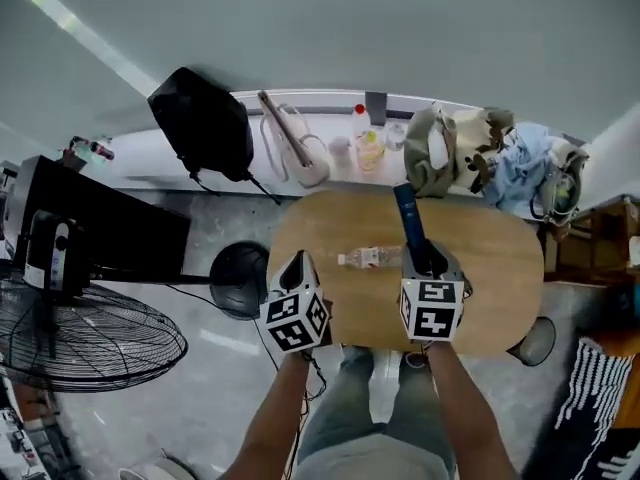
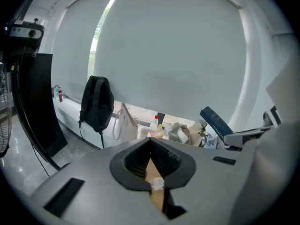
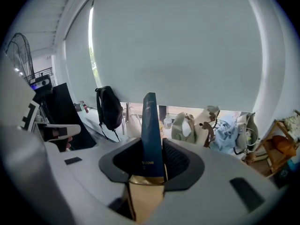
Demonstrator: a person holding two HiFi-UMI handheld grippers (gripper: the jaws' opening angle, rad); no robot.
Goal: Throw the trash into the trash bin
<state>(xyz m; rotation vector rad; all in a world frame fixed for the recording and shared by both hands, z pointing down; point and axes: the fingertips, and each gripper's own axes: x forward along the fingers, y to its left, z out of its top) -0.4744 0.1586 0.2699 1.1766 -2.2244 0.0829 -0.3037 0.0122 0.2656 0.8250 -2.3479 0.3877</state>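
My right gripper (image 1: 425, 258) is shut on a long dark blue carton (image 1: 408, 213) that sticks up and away from it over the wooden table (image 1: 500, 268). In the right gripper view the blue carton (image 3: 151, 135) stands upright between the two pads, above a gold-brown lower end. My left gripper (image 1: 298, 260) hovers at the table's left front; its tips meet with nothing held (image 2: 150, 142). A clear plastic bottle (image 1: 370, 258) lies on its side on the table between the two grippers. A round black bin (image 1: 240, 278) stands on the floor left of the table.
A black backpack (image 1: 205, 123) leans on the window ledge, with bags (image 1: 455, 153), a white tote and small bottles along it. A floor fan (image 1: 90, 338) and a black cabinet (image 1: 100, 233) stand at left. A wooden shelf (image 1: 600, 233) is at right.
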